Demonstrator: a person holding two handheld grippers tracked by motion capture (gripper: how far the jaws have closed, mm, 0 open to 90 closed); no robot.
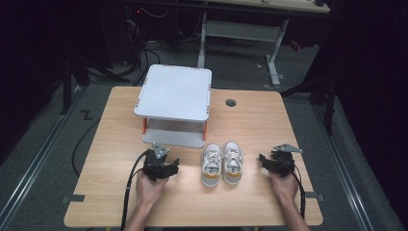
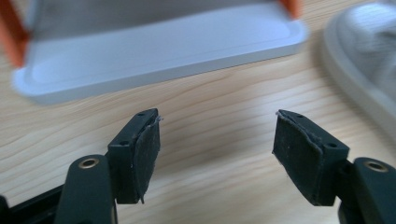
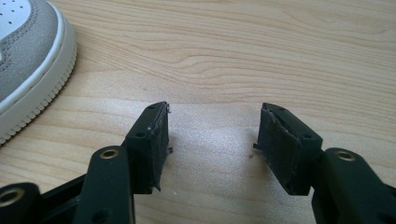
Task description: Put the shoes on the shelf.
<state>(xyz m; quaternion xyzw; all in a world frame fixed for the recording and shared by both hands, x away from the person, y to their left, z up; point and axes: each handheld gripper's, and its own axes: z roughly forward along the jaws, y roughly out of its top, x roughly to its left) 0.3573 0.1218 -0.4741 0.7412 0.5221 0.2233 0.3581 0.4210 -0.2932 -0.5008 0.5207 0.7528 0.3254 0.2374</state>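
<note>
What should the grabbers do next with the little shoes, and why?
Probably move each gripper inward to its nearest shoe. The pair of shoes sits untouched between the left gripper and the right gripper, both open with nothing between their jaws, and the white two-level rack stands just behind.

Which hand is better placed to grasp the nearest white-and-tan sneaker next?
Probably the right. The right gripper is open with the right-hand white-and-tan sneaker just beyond its jaws. The left gripper, also open, points mostly toward the white two-tier shelf.
</note>
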